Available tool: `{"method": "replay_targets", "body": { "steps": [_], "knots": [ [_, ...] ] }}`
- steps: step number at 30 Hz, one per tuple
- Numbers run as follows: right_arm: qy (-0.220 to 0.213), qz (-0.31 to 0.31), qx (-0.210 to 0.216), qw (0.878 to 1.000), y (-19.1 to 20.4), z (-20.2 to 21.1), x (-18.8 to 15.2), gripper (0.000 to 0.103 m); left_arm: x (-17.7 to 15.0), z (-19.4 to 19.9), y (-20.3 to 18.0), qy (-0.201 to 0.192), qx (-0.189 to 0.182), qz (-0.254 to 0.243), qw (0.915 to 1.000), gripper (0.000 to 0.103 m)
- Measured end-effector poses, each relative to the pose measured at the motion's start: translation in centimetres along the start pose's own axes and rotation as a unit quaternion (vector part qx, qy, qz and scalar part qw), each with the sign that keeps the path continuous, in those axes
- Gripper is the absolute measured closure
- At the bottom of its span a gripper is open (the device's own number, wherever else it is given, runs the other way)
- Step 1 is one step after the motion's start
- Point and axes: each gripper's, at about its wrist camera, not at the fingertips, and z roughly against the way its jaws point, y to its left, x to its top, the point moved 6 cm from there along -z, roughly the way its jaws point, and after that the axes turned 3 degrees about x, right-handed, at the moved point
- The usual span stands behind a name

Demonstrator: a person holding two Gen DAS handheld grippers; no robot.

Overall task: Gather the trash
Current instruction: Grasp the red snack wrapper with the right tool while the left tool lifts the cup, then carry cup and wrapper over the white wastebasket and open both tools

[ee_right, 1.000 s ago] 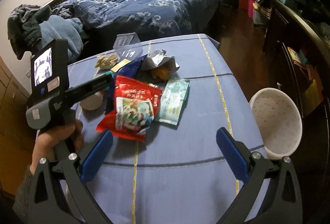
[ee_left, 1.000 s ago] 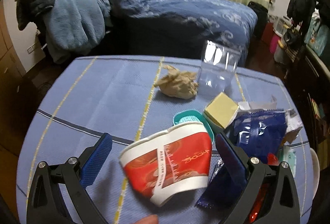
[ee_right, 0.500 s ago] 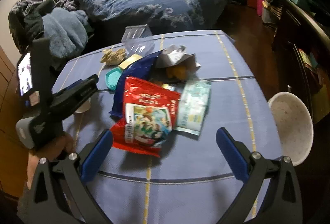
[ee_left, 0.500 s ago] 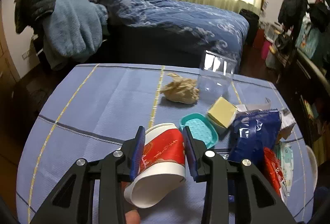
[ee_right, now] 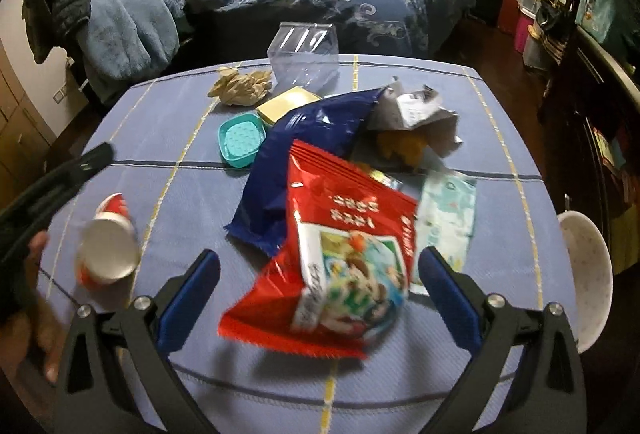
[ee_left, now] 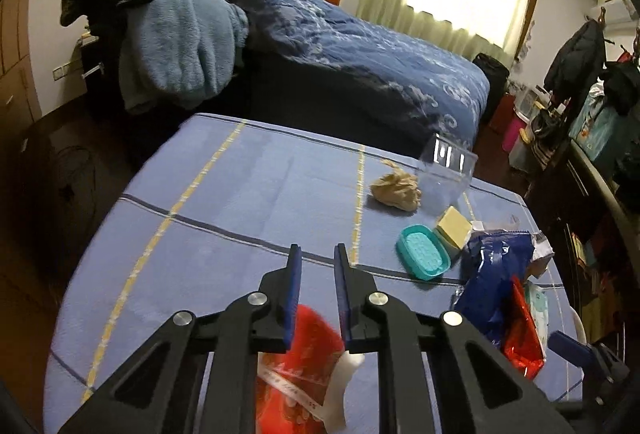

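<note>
A red and white paper cup [ee_left: 304, 366] sits low between the jaws of my left gripper [ee_left: 318, 266], which is shut on it; the cup's open mouth [ee_right: 108, 250] faces the right wrist camera. My right gripper [ee_right: 320, 274] is open, its jaws on either side of a red snack bag [ee_right: 340, 254] on the blue tablecloth [ee_right: 180, 94]. A dark blue bag [ee_right: 304, 130], a pale wipes pack [ee_right: 448, 218], crumpled brown paper [ee_left: 396, 188], a silver wrapper [ee_right: 416, 110] and a clear plastic container [ee_right: 304, 50] lie on the table.
A teal soap dish [ee_right: 240, 138] and a yellow block [ee_right: 288, 104] lie mid-table. A white basket [ee_right: 588, 270] stands off the table's right edge. A bed [ee_left: 360, 50] with a blue quilt is behind the table. Dark furniture [ee_right: 600, 114] lines the right side.
My left gripper closed on the paper cup and lifted it, the cup sliding low between the jaws. My right gripper moved forward over the red snack bag, still open.
</note>
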Motion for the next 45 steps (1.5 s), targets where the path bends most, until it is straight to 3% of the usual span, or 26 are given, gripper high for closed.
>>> {"method": "replay_targets", "body": {
  "steps": [5,8,9,11,13,16,19,21,22,24,26,29,37,41,45],
  "knots": [
    [0.017,0.003,-0.015,1.000,0.1,-1.5,0.0,0.038,-0.7,0.3,1.3,0.009,0.000,0.002,1.0000,0.090],
    [0.012,0.008,-0.022,1.000,0.0,-1.3,-0.1,0.062,-1.4,1.0,1.6,0.018,-0.013,0.007,0.9997,0.086],
    [0.009,0.011,-0.025,1.000,0.0,-1.2,-0.1,0.067,-1.8,1.1,1.5,0.024,-0.017,0.007,0.9995,0.080],
    [0.005,0.009,-0.021,1.000,-0.1,-0.9,-0.3,0.069,-2.4,1.4,1.2,0.027,-0.023,0.005,0.9994,0.040],
    [0.002,0.004,-0.016,1.000,-0.3,-0.5,-0.4,0.070,-2.8,2.0,1.0,0.014,-0.015,0.004,0.9998,0.016],
    [-0.001,-0.004,-0.009,1.000,-0.6,0.3,-0.7,0.070,-3.2,2.3,0.8,0.009,-0.013,0.002,0.9999,0.015],
    [-0.003,-0.010,-0.001,1.000,-0.9,1.2,-1.0,0.070,-4.1,1.4,0.6,0.032,-0.008,-0.003,0.9995,0.020],
    [-0.007,-0.012,0.002,1.000,-0.9,1.9,-1.3,0.070,-4.9,0.9,0.2,0.048,-0.008,-0.019,0.9986,0.044],
    [-0.008,-0.013,0.003,1.000,-0.9,2.2,-1.5,0.070,-5.3,0.8,0.0,0.051,-0.012,-0.027,0.9983,0.050],
    [-0.011,-0.020,0.009,1.000,-1.1,3.0,-1.8,0.070,-5.3,1.2,-0.4,0.038,-0.003,-0.049,0.9980,0.073],
    [-0.012,-0.026,0.017,0.999,-1.3,3.6,-2.2,0.070,-5.3,1.7,-0.7,0.032,-0.001,-0.059,0.9977,0.082],
    [-0.013,-0.037,0.033,0.999,-1.7,4.8,-2.8,0.070,-4.7,2.9,-0.7,0.017,-0.002,-0.058,0.9982,0.087],
    [-0.021,-0.056,0.063,0.996,-2.5,7.8,-4.5,0.070,-3.9,7.6,-0.4,-0.011,-0.052,-0.026,0.9982,0.087],
    [-0.022,-0.075,0.075,0.994,-3.8,9.3,-5.5,0.070,-3.8,9.6,-2.2,-0.016,-0.083,-0.034,0.9958,0.087],
    [-0.030,-0.095,0.066,0.993,-6.6,11.0,-6.7,0.070,-4.2,10.7,-6.4,-0.015,-0.119,-0.067,0.9906,0.087]
  ]
}}
